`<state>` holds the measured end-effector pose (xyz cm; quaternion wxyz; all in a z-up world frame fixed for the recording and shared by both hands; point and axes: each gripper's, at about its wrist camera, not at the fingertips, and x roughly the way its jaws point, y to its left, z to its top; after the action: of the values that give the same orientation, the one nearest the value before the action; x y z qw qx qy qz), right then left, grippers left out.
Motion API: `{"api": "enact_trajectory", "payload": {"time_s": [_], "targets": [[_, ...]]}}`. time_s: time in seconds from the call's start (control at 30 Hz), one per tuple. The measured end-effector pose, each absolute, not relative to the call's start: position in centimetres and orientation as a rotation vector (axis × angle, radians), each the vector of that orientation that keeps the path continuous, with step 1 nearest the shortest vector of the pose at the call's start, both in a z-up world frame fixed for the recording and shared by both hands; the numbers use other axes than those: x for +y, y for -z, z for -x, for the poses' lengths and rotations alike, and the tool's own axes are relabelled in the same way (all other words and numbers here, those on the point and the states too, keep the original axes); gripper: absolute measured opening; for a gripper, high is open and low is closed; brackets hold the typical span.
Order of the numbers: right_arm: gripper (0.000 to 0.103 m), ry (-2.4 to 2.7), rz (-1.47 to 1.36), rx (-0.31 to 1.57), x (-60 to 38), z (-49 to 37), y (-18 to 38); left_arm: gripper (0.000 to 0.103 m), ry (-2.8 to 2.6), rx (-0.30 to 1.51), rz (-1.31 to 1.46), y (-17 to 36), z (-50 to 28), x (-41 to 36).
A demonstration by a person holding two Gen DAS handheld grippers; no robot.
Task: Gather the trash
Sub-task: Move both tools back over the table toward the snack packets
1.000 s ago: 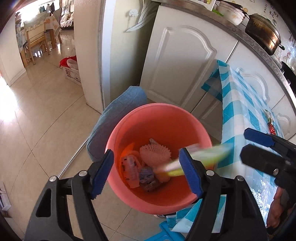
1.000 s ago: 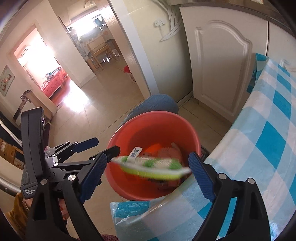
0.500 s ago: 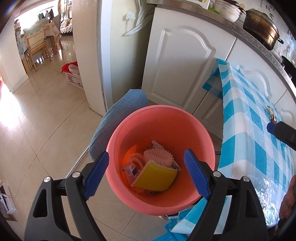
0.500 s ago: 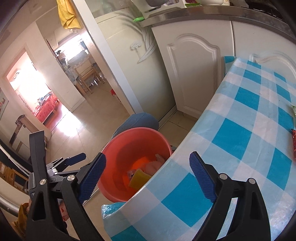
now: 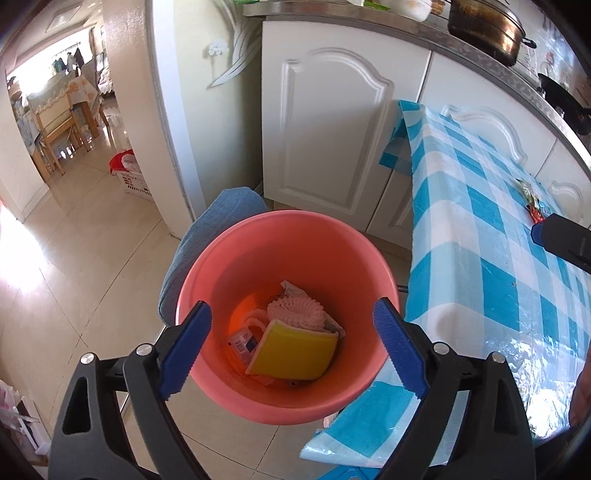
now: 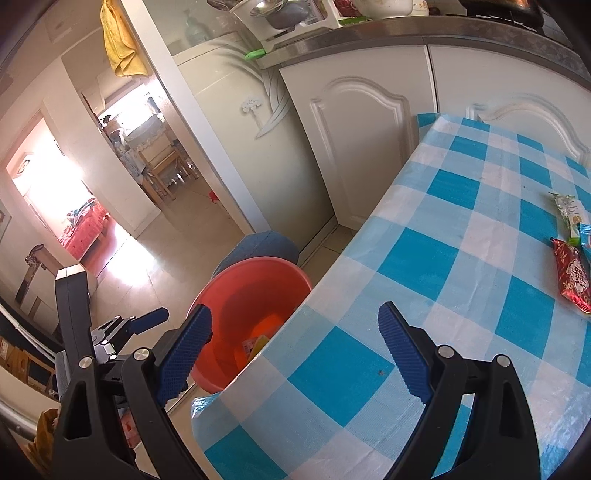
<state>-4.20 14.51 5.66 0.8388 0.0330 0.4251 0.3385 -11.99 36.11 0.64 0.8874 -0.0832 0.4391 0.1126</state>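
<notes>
A pink bucket (image 5: 288,225) stands on the floor beside the checked table (image 5: 480,229). In it lie a yellow sponge (image 5: 295,356), a pink frilled paper cup (image 5: 295,312) and a small bottle (image 5: 242,341). My left gripper (image 5: 291,308) hovers over the bucket, its jaws opening with nothing between them. My right gripper (image 6: 295,314) is open and empty over the table's near corner, with the bucket (image 6: 258,273) to its left. On the cloth at the far right lie a red wrapper (image 6: 572,277), a green-white wrapper (image 6: 570,214) and a blue wrapper (image 6: 585,236).
A blue cushion (image 5: 207,240) sits right behind the bucket. White cabinet doors (image 5: 325,129) close off the back, with a pot (image 5: 484,26) on the counter above. A laundry basket (image 5: 129,177) stands on the tiled floor by the doorway at the left.
The yellow sponge, in mid-air over the bucket a second ago, now lies inside it. My right gripper has swung right, over the table. The left gripper's jaws stand wider.
</notes>
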Motion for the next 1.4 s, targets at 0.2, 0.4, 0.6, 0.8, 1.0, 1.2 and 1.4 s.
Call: {"api": "enact_trajectory", "payload": {"time_s": [0.2, 0.4, 0.6, 0.8, 1.0, 1.2, 1.4], "targets": [[0.091, -0.667, -0.076, 0.889, 12.6, 4.4, -5.6, 0.091, -0.223, 0.917, 0.15, -0.9, 11.8, 34.7], [0.091, -0.626, -0.111, 0.884, 10.3, 4.3, -5.6, 0.092, -0.212, 0.921, 0.104, -1.1, 11.5, 33.1], [0.091, -0.584, -0.145, 0.873, 7.9, 4.1, -5.9, 0.092, -0.213, 0.919, 0.056, -1.5, 11.2, 31.7], [0.091, -0.538, -0.193, 0.857, 4.9, 3.8, -6.1, 0.092, -0.206, 0.914, 0.004, -1.8, 10.7, 30.0], [0.091, -0.487, -0.233, 0.839, 1.6, 3.7, -6.3, 0.092, -0.183, 0.912, -0.051, -2.0, 10.1, 27.7], [0.091, -0.426, -0.269, 0.831, -2.2, 3.5, -5.9, 0.092, -0.14, 0.907, -0.101, -2.1, 8.9, 24.8], [0.091, -0.333, -0.309, 0.82, -7.1, 3.5, -5.4, 0.092, -0.08, 0.897, -0.126, -2.5, 7.8, 21.8]]}}
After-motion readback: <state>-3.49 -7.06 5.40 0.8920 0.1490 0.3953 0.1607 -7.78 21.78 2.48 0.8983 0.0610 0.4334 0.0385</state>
